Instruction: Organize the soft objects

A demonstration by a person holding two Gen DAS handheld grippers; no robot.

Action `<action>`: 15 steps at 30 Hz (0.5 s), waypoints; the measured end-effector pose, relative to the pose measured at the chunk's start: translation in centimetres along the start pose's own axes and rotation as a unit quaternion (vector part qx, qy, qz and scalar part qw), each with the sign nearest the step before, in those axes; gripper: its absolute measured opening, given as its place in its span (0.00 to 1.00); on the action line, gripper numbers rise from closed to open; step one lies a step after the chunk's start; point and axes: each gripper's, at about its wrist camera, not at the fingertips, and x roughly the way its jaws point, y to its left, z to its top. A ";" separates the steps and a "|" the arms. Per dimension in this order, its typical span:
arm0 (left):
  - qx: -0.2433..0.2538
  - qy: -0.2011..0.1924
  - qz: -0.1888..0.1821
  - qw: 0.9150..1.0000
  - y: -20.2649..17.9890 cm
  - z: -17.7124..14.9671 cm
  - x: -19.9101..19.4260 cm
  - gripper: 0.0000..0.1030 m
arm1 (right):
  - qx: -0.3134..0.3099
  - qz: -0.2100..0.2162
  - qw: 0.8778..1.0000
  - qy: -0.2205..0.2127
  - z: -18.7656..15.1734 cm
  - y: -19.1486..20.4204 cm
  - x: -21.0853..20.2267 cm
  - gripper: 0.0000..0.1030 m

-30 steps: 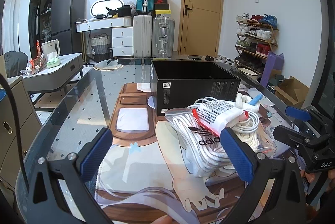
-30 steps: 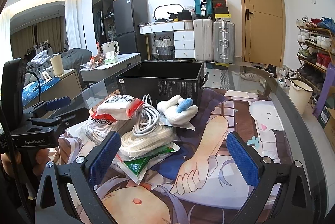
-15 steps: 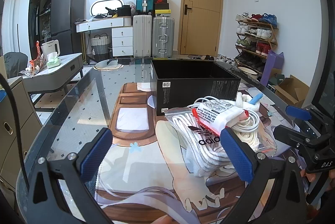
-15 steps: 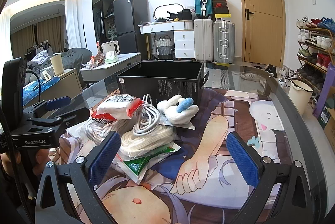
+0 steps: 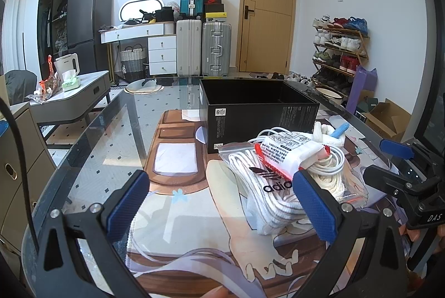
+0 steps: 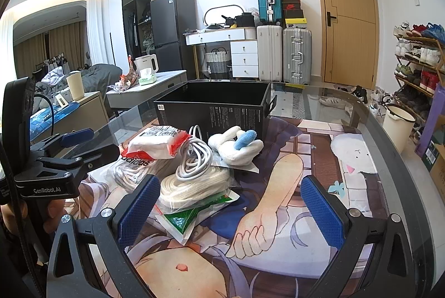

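A pile of soft things lies on the glass table in front of an open black box [image 5: 258, 114] [image 6: 214, 108]. It holds a bag of white adidas socks [image 5: 267, 186] [image 6: 133, 167], a red-edged white pack [image 5: 289, 153] [image 6: 155, 142], a coiled white cable [image 6: 194, 159], white rope in a bag [image 6: 192, 186], a green packet [image 6: 189, 217] and a white plush with a blue part [image 6: 236, 145] [image 5: 331, 133]. My left gripper [image 5: 219, 209] is open, left of the pile. My right gripper [image 6: 230, 209] is open, just before the pile.
A printed mat [image 6: 278, 186] covers the table's near part. The table edge [image 6: 389, 153] curves at the right. Suitcases [image 5: 203, 47], a desk, a side table [image 5: 72, 100] and a shoe rack [image 5: 339, 47] stand beyond.
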 end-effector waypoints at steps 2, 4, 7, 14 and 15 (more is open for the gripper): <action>0.000 0.000 0.000 1.000 0.0 0.0 0.0 1.00 | 0.000 0.000 1.000 0.000 0.0 0.0 0.0 1.00; 0.000 0.000 0.000 1.000 0.0 0.0 0.0 1.00 | 0.000 0.000 1.000 0.000 0.0 0.0 0.0 1.00; 0.000 0.000 0.000 1.000 0.0 0.0 0.0 1.00 | 0.001 0.000 1.000 0.000 0.0 0.0 0.0 1.00; 0.001 0.001 0.000 1.000 0.0 0.0 -0.1 1.00 | 0.001 -0.001 1.000 0.001 -0.1 0.0 0.0 1.00; 0.001 0.001 0.000 1.000 0.0 0.0 -0.1 1.00 | 0.000 0.000 1.000 0.000 0.0 0.0 0.0 1.00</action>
